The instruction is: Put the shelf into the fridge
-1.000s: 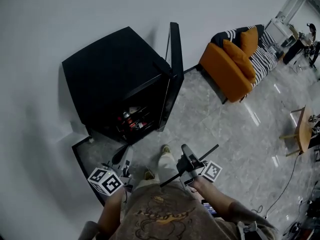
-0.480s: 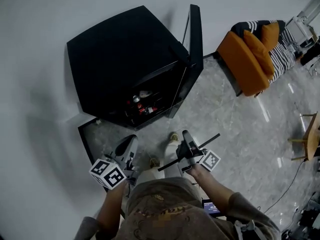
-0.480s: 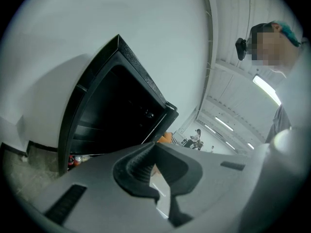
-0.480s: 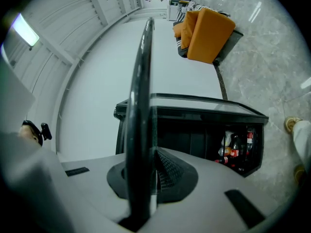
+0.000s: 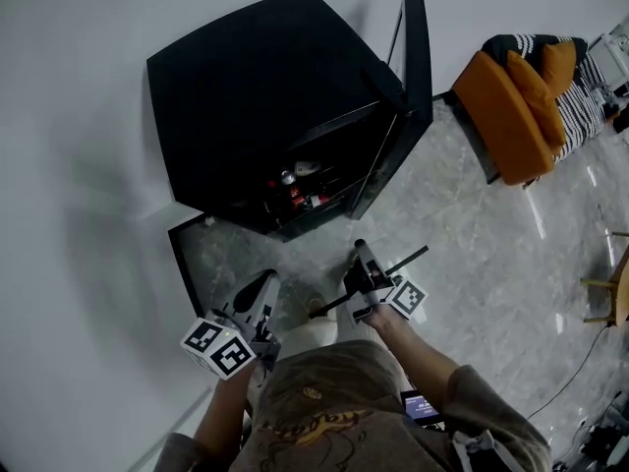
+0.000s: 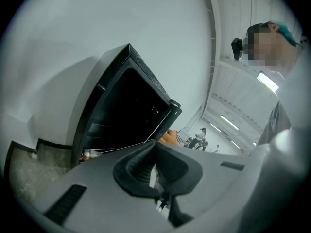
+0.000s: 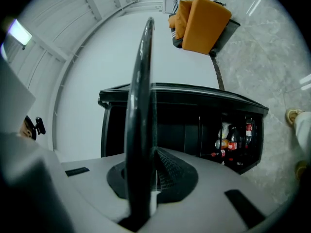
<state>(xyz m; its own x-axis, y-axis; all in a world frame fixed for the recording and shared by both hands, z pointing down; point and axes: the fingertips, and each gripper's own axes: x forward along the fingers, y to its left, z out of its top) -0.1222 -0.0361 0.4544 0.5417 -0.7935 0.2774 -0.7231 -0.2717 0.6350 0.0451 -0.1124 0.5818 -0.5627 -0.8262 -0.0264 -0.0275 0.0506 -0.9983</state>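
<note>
right gripper point(image 7: 146, 176) jaws clamped on dark edge of shelf point(image 7: 139, 101), facing open fridge point(image 5: 256, 87). left gripper point(image 6: 155, 171) jaws pressed together, nothing between them.

Fridge point(image 5: 256, 87) interior mostly dark, bottles point(image 7: 236, 140) too small to identify, shelf point(image 7: 138, 106) lower end hidden inside right claw point(image 7: 146, 176)

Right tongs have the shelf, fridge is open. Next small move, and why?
Probably ease the right tongs forward toward the open fridge, levelling the shelf as it nears. It's clamped edge-on, short of the opening; the door is wide open; bottles sit only low inside.
</note>
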